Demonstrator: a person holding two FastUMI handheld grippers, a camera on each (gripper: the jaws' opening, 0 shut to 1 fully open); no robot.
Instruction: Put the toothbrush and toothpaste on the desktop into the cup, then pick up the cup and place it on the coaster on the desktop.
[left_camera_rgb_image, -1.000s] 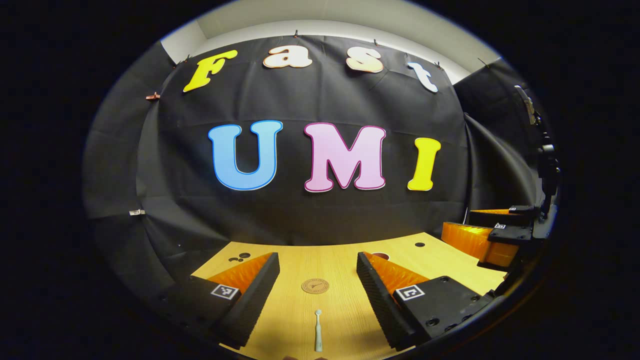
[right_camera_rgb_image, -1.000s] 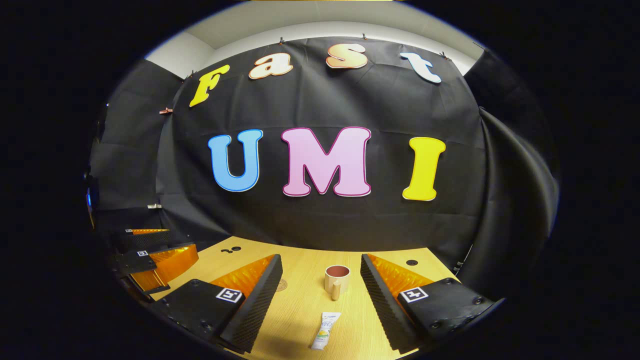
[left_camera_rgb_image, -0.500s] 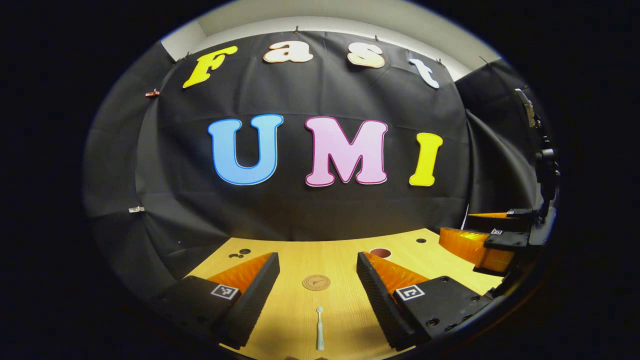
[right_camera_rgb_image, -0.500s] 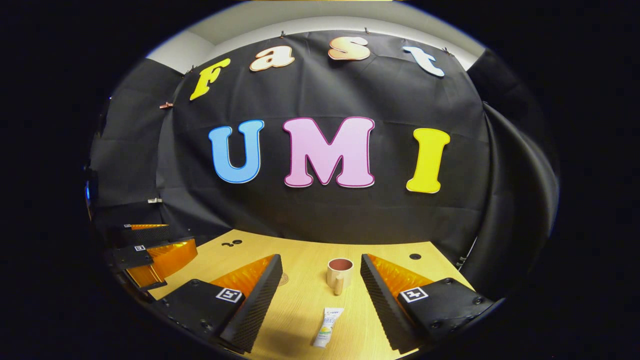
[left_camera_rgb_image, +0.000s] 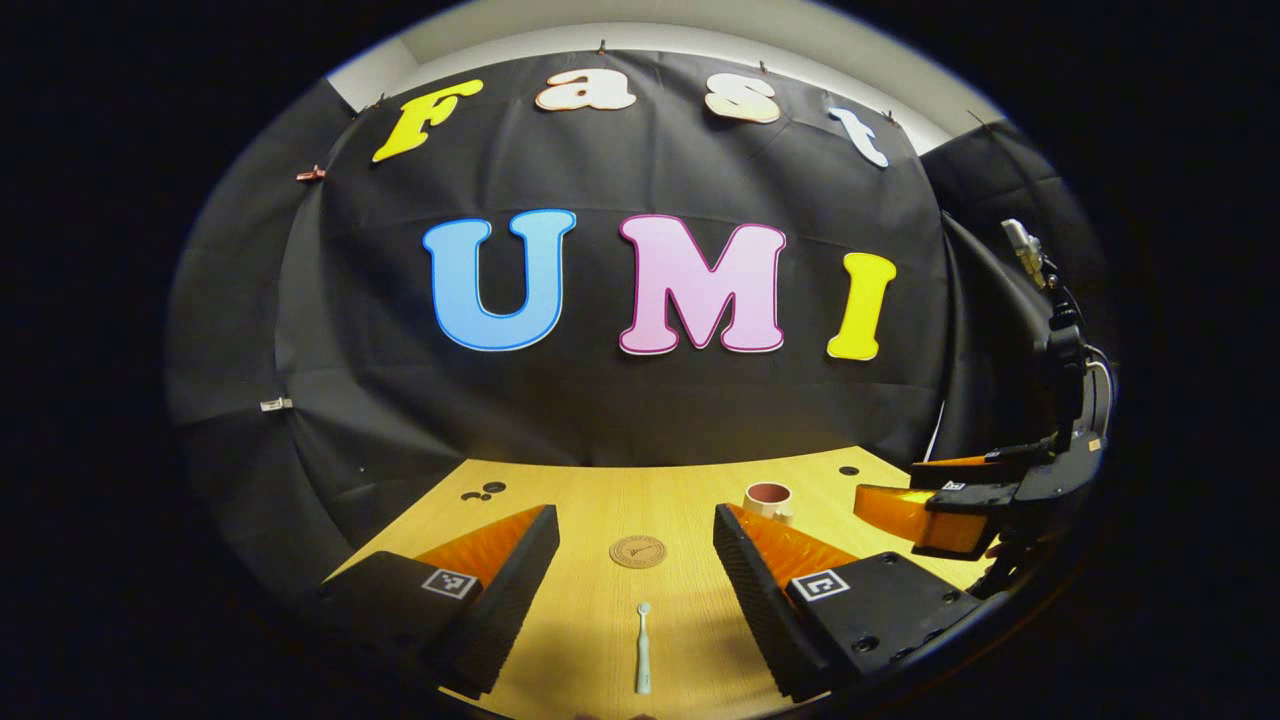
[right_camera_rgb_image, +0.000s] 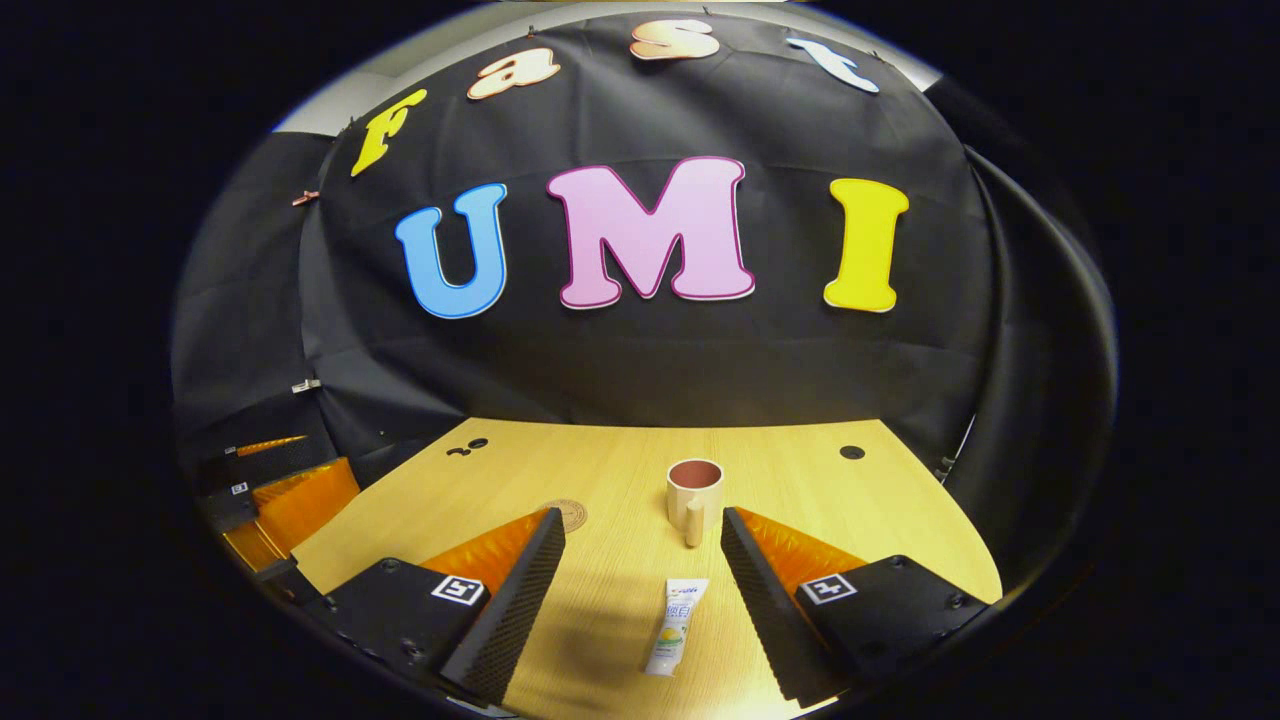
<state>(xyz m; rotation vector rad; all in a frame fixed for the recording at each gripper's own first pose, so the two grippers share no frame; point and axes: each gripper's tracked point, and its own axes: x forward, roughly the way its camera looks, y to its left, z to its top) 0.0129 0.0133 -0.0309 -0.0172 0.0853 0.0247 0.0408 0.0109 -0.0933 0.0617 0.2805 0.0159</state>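
The toothbrush (left_camera_rgb_image: 643, 648) lies flat on the wooden desktop (left_camera_rgb_image: 600, 620), and we see it in the gap between the spread fingers of the left gripper (left_camera_rgb_image: 637, 545), head pointing away from them. The coaster (left_camera_rgb_image: 637, 551) lies just beyond it, also between the fingers. In the right gripper view, we see the toothpaste (right_camera_rgb_image: 677, 626) lying between the wide-apart fingers of the right gripper (right_camera_rgb_image: 640, 540), touching neither. The cup (right_camera_rgb_image: 694, 488) stands upright past the fingertips, handle facing us. Both grippers hold nothing.
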